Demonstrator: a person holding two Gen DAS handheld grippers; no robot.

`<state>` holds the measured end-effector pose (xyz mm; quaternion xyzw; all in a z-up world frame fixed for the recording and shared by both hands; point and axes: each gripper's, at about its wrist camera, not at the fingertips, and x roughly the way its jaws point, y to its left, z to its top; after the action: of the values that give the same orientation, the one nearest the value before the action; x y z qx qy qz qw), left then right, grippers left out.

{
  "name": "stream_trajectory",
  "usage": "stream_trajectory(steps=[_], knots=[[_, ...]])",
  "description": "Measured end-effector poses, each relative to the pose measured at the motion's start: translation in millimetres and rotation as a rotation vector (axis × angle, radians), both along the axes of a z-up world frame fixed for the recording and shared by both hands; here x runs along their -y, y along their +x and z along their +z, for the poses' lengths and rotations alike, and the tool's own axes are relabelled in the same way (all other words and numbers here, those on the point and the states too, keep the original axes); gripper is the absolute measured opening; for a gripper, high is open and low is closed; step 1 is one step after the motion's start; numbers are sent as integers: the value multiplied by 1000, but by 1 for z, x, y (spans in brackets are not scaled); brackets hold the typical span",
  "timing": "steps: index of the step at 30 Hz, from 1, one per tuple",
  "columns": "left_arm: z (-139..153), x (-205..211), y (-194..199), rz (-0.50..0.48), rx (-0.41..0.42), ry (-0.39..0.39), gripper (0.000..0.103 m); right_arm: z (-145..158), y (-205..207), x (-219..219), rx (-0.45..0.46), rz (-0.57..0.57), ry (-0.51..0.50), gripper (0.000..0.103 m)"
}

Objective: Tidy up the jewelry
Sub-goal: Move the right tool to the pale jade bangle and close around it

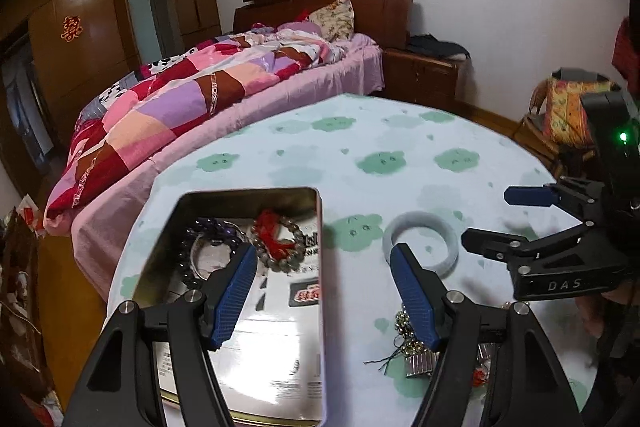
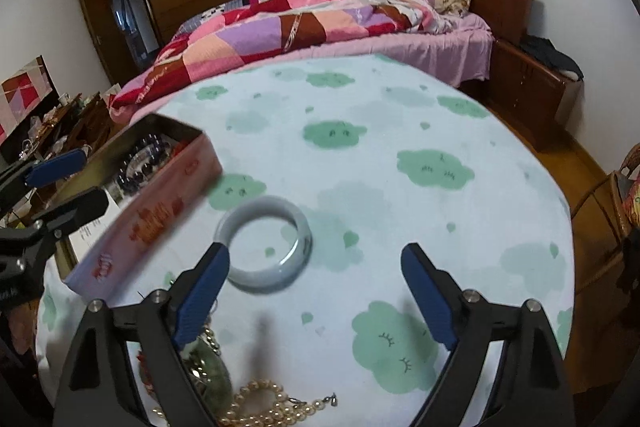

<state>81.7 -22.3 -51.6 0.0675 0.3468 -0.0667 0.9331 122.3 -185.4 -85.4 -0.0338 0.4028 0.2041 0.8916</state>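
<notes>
A reach for the next loose piece is judged to be the step in hand: the pale bangle (image 2: 264,245) is seen flat on the bench (image 2: 460,131), at about ten o'clock of the right claw (image 2: 316,295), whose jaws are spread wide with nothing between them. The left claw (image 1: 324,291) is likewise held wide and empty, over the open tin (image 1: 240,267) where beaded bracelets (image 1: 276,239) are already laid. Next, the right claw would need to be advanced and shifted leftward until the bangle's rim is straddled, then closed gently.
</notes>
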Motion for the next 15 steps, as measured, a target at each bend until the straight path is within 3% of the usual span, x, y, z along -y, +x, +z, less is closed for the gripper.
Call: stream_trajectory(steps=[9, 15], knots=[[-7, -18, 7, 66, -26, -19, 69, -14, 16, -25, -51, 55, -31, 98], [-10, -25, 6, 74, -37, -42, 69, -25, 25, -47, -72, 68, -130, 98]])
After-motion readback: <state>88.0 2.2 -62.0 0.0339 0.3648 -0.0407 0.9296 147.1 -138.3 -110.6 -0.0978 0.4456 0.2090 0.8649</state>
